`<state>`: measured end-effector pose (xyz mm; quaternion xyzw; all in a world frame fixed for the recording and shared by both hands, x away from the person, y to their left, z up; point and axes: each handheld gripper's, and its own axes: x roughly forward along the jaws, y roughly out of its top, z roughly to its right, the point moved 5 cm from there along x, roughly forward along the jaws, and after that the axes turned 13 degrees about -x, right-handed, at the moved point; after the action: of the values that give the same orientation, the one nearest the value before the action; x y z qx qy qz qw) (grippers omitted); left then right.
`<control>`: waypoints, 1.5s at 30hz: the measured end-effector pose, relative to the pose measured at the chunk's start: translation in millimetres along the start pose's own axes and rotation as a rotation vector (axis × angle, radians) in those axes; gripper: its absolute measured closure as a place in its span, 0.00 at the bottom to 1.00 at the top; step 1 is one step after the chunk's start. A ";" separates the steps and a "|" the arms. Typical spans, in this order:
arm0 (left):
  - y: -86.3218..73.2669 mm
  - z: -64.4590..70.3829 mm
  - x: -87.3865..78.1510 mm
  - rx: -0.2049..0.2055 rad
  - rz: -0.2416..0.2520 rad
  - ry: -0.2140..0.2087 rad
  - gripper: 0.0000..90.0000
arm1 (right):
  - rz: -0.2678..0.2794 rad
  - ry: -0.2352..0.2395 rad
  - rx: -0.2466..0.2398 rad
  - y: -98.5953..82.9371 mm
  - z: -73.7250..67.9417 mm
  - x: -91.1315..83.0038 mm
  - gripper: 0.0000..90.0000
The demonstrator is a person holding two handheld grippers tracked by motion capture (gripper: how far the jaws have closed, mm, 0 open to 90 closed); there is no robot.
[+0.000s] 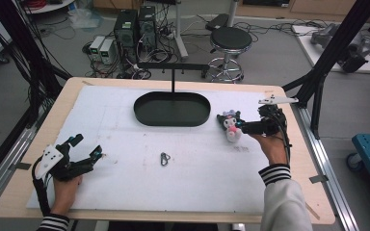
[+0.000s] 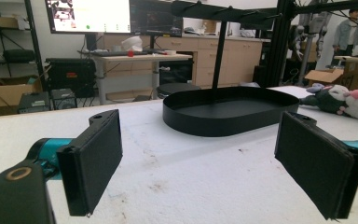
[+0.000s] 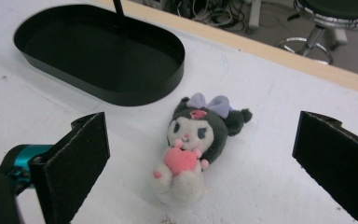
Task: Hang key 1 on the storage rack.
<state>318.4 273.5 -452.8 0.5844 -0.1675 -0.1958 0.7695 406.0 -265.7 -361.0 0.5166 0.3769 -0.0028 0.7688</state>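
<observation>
Overhead, in the high view, the right tool (image 1: 237, 126) sits at the right of the frame, its jaws spread wide on either side of a small plush toy (image 1: 231, 126) that lies on the white mat of the bench (image 1: 125, 192). Just left of the toy, in the upper middle, stands a black oval tray (image 1: 172, 109) with an upright post rising from its far rim. A small metal carabiner (image 1: 164, 159) lies alone at the centre of the mat. The left tool (image 1: 86, 147) rests at the lower left, well apart from all of these, jaws released and holding nothing.

From the left gripper view, both black jaws stand wide apart over bare mat; the tray (image 2: 230, 112) is ahead in the middle of the frame, and the toy (image 2: 342, 100) lies at the right edge.

From the right gripper view, the toy (image 3: 193, 147) lies on its back in the centre, between the open jaws but touching neither, with the tray (image 3: 100, 53) at upper left.
</observation>
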 end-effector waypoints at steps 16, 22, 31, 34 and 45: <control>0.0 0.0 0.0 -0.002 0.000 0.000 0.17 | -0.209 0.031 0.009 0.9 0.0 36.7 0.03; 0.0 -0.1 0.0 -0.002 0.000 0.001 0.17 | -0.262 0.036 0.049 -4.8 2.3 49.6 0.03; 0.0 0.0 0.0 0.000 0.000 -0.001 0.17 | -0.314 0.046 0.045 -8.7 -1.5 61.7 0.03; 0.0 -0.1 0.0 -0.002 0.000 0.001 0.17 | -0.340 0.067 0.047 -11.2 -4.4 68.4 0.03; 0.0 -0.1 0.0 -0.002 0.000 0.001 0.17 | -0.414 0.081 0.033 -18.5 -9.7 80.4 0.03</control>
<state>318.4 273.6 -452.9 0.5835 -0.1669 -0.1958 0.7703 450.7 -235.7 -424.2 0.4403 0.5056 -0.1462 0.7275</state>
